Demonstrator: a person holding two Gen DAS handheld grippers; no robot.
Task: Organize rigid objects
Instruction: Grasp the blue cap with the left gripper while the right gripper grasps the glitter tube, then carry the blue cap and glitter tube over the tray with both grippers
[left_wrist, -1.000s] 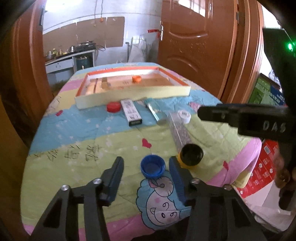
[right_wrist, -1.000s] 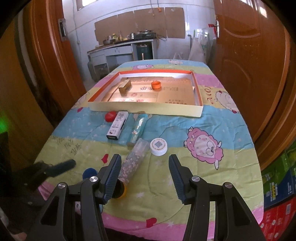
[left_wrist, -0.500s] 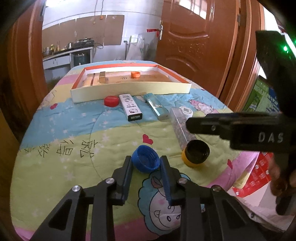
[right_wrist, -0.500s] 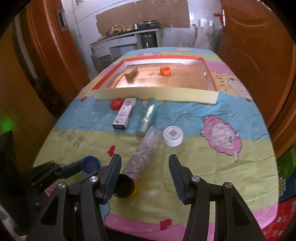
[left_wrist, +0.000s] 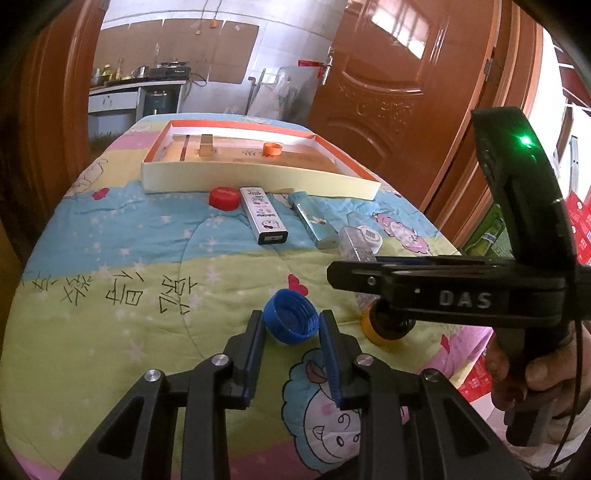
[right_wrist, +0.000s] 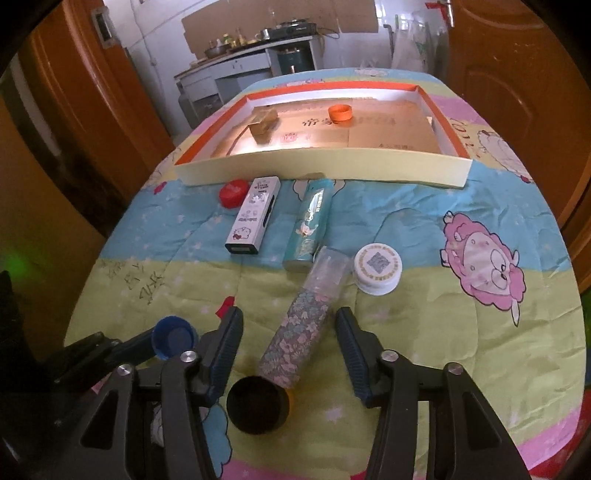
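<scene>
My left gripper (left_wrist: 291, 323) is shut on a blue bottle cap (left_wrist: 290, 321), held just above the quilt; the cap also shows in the right wrist view (right_wrist: 173, 336). My right gripper (right_wrist: 289, 326) is open, its fingers on either side of a clear floral tube (right_wrist: 308, 315) lying on the quilt, with a black-and-yellow cap (right_wrist: 258, 403) at the tube's near end. A shallow cardboard tray (right_wrist: 321, 168) with an orange rim stands at the far end and holds an orange cap (right_wrist: 340, 112) and a small wooden block (right_wrist: 263, 123).
On the quilt lie a red cap (right_wrist: 232, 192), a white rectangular case (right_wrist: 254, 215), a teal case (right_wrist: 310, 225) and a white round lid (right_wrist: 377, 264). Wooden doors stand to the left and right. The table's near edge is just below the grippers.
My left gripper closed on the blue cap and lifted it slightly. My right gripper moved forward and down, and now straddles the floral tube.
</scene>
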